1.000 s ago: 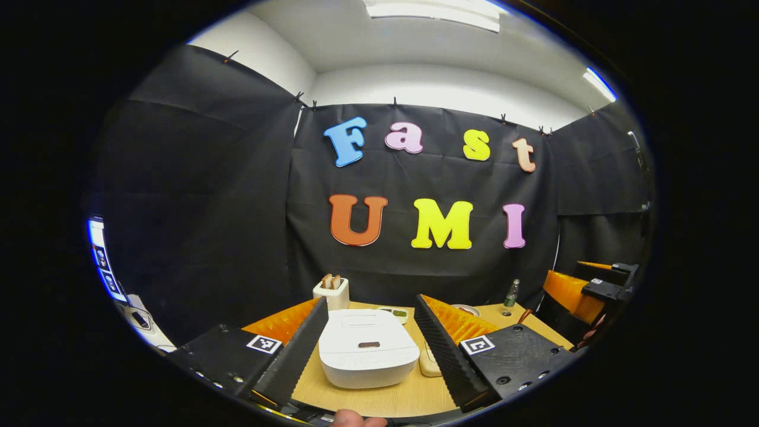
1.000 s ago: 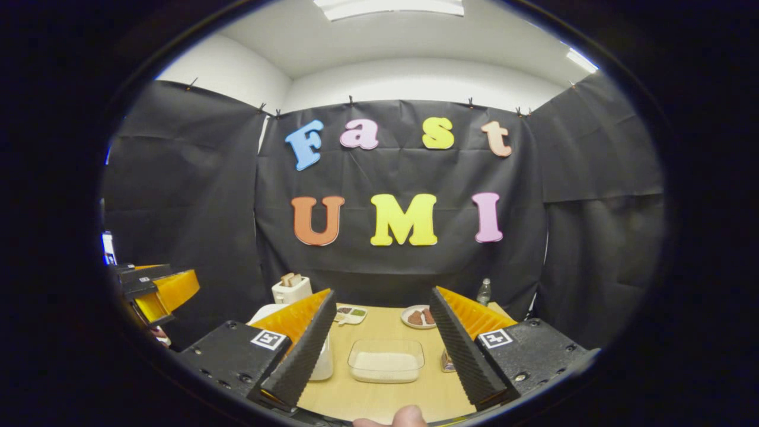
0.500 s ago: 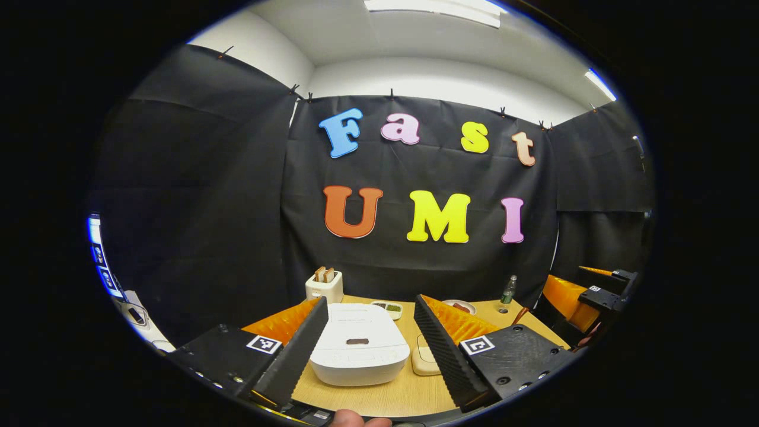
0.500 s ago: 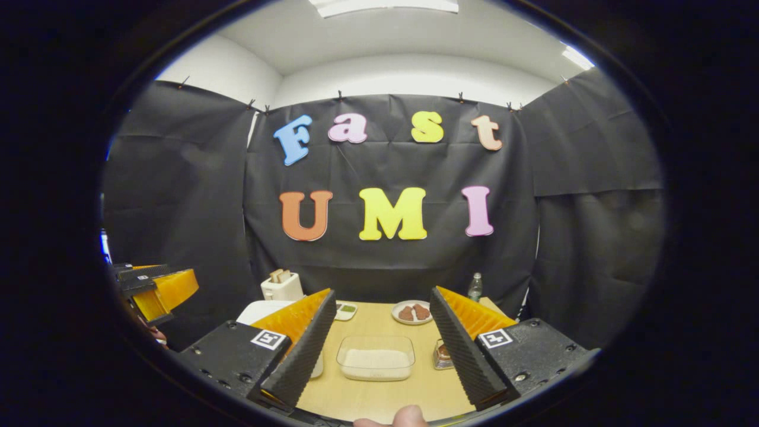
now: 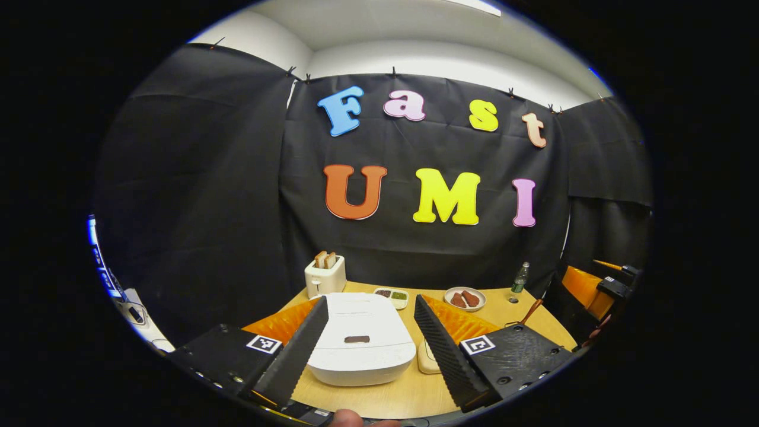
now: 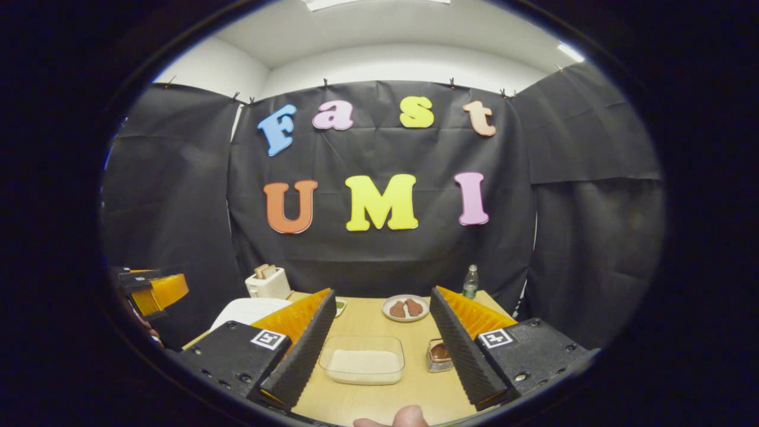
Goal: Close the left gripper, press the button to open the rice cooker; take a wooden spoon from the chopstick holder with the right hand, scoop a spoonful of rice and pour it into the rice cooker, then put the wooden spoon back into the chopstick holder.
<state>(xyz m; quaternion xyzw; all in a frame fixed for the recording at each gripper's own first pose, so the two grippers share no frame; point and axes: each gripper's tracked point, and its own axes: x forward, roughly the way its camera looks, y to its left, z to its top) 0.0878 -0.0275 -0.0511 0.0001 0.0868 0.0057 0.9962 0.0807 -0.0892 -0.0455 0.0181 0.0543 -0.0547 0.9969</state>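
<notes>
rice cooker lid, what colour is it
White, with a small dark button; the rice cooker shows best in the left gripper view.

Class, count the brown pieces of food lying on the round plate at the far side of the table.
2. Both lie on the round plate near the bottle: one piece on the left, the other beside it on the right. No more show; something may hide behind them.

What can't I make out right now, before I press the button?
- Chopstick holder: right gripper view, right side behind the right claw finger.
- Wooden spoon: left gripper view, lower part behind the left claw body.
- Rice cooker: right gripper view, front and button behind the claw's finger.
- Beige item beside the rice cooker: left gripper view, half-hidden, unidentifiable.
</notes>
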